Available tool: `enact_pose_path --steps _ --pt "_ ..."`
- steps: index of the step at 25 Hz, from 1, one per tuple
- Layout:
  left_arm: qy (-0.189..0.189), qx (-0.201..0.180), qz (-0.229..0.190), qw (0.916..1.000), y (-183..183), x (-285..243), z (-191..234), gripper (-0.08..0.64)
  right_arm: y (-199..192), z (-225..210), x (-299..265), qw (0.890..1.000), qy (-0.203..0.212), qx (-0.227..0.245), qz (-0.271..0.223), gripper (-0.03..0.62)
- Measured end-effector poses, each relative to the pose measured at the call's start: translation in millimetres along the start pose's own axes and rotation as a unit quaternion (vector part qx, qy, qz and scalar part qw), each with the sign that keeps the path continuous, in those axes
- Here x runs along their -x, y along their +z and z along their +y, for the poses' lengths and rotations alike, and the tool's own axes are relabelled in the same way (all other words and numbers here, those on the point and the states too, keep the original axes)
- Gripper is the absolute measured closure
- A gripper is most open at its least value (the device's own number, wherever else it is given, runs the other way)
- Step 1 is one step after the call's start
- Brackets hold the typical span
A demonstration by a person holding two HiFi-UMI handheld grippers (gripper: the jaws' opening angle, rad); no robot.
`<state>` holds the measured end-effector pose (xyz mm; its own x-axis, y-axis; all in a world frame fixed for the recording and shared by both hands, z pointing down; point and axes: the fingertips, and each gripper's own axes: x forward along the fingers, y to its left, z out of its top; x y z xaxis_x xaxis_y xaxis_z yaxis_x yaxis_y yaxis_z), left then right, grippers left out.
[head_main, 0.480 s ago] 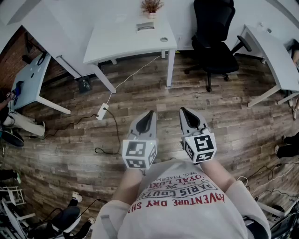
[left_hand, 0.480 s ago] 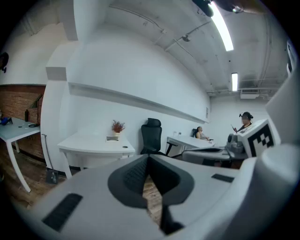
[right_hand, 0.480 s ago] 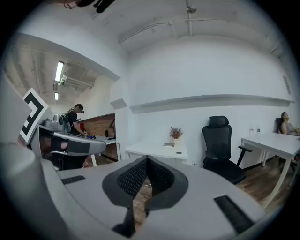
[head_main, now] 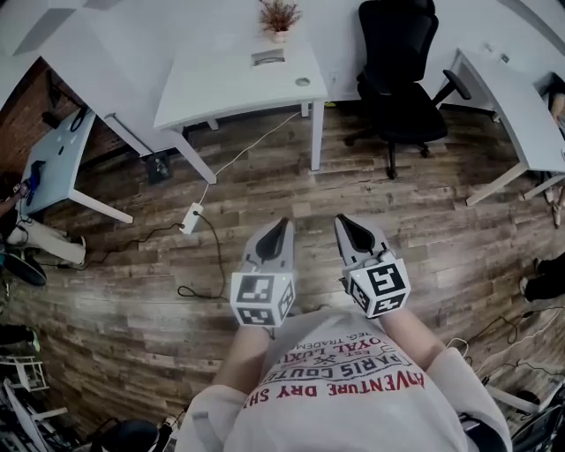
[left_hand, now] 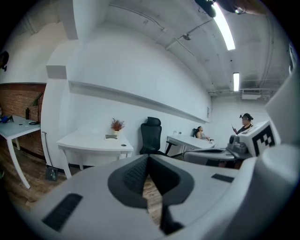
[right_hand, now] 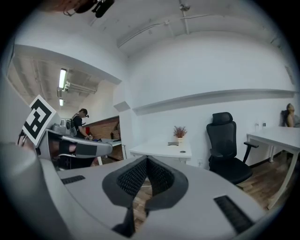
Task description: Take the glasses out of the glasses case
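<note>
Approach phase: the case has not been reached and nothing is gripped. The left gripper (head_main: 281, 226) and right gripper (head_main: 344, 221) are held side by side in front of the torso, over the wood floor (head_main: 132, 291), pointed a little below level toward 12 o'clock. In the left gripper view the jaws are seen shut tip to tip with nothing between them; only floor shows through the slit behind the tips. The same is seen in the right gripper view: jaws fully together, empty. In the head view the white desk (head_main: 229, 88) lies at about 12 o'clock from the grippers and well apart from them, with the black office chair (head_main: 397, 62) at 1 o'clock. A potted plant (head_main: 280, 16) stands at the desk's far edge, and a small flat item (head_main: 268, 57) lies just at its 6 o'clock. That item is probably the glasses case, but it is too small for this to be confirmed, and no glasses can be made out. Next, the gap to the desk has to be closed and both jaws opened before contact. It is judged that the case would then be steadied by one gripper while the lid is lifted by the other. The floor cable (head_main: 212, 256), at 9 o'clock of the left gripper, should be avoided on the way.
</note>
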<state>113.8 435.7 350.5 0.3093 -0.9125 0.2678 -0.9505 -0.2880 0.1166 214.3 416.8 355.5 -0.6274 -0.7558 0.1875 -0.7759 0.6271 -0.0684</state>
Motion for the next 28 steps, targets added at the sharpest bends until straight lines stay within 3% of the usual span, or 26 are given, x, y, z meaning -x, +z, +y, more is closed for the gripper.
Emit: enact_pose_path --steps 10,15,18,28 --pt "0.016 0.016 0.008 0.9997 -16.7 -13.2 -23.0 0.551 -15.5 -19.2 10.6 0.999 0.018 0.022 0.017 0.580" --pt "0.021 0.026 0.024 0.9992 -29.6 -21.6 -22.3 0.551 -25.4 -28.2 5.3 0.999 0.030 -0.003 0.025 0.580" --pt "0.025 0.027 0.024 0.9990 -28.6 -31.9 -8.5 0.551 -26.0 -30.4 -9.1 0.999 0.036 -0.004 0.025 0.580" --pt "0.007 0.032 0.022 0.9992 0.3 -103.6 83.8 0.551 -13.0 -54.1 -121.5 0.999 -0.012 -0.013 0.045 0.580"
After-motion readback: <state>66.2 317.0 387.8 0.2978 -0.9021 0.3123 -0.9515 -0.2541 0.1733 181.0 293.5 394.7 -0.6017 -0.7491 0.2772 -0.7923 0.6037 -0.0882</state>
